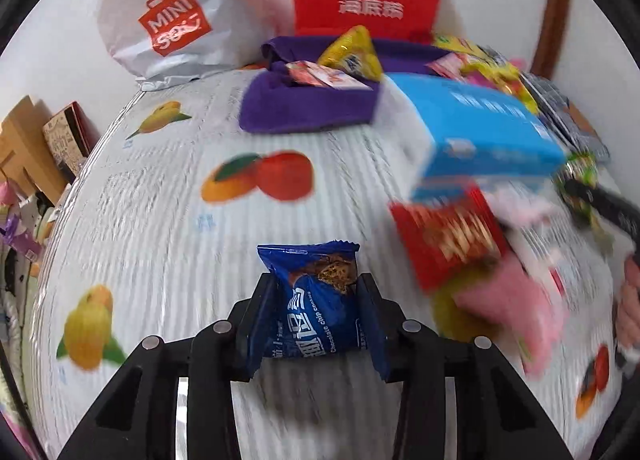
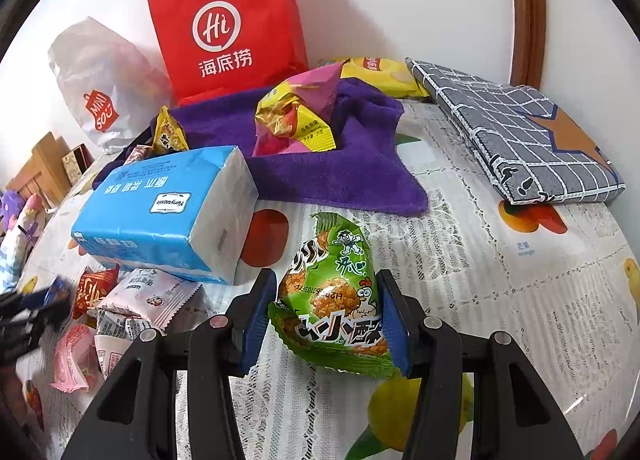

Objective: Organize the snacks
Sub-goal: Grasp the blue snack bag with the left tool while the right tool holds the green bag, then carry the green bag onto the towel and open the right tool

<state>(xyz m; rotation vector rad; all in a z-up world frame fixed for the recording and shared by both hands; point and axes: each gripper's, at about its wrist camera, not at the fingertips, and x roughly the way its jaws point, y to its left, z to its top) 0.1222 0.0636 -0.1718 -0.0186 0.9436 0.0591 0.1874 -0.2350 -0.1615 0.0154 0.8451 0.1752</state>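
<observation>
While the left gripper point(image 1: 316, 300) pinches a blue chocolate-chip cookie packet point(image 1: 316, 300) between its pads above the fruit-print tablecloth point(image 1: 160, 220), the right gripper point(image 2: 328, 316) clamps a green snack bag point(image 2: 332, 300) printed with a cartoon chicken. From left to right in the right wrist view: a white Miniso bag point(image 2: 100, 80) leans at the wall; a loose pile of red and pink snack packets point(image 2: 120, 308) lies at the near left edge; a blue tissue pack point(image 2: 160, 212) rests partly on that pile; a red paper bag point(image 2: 228, 20) stands behind a purple towel point(image 2: 352, 176), which carries a yellow-and-pink snack bag point(image 2: 296, 120); a grey checked cloth point(image 2: 516, 128), folded, lies far right. Left wrist view is motion-blurred at right.
</observation>
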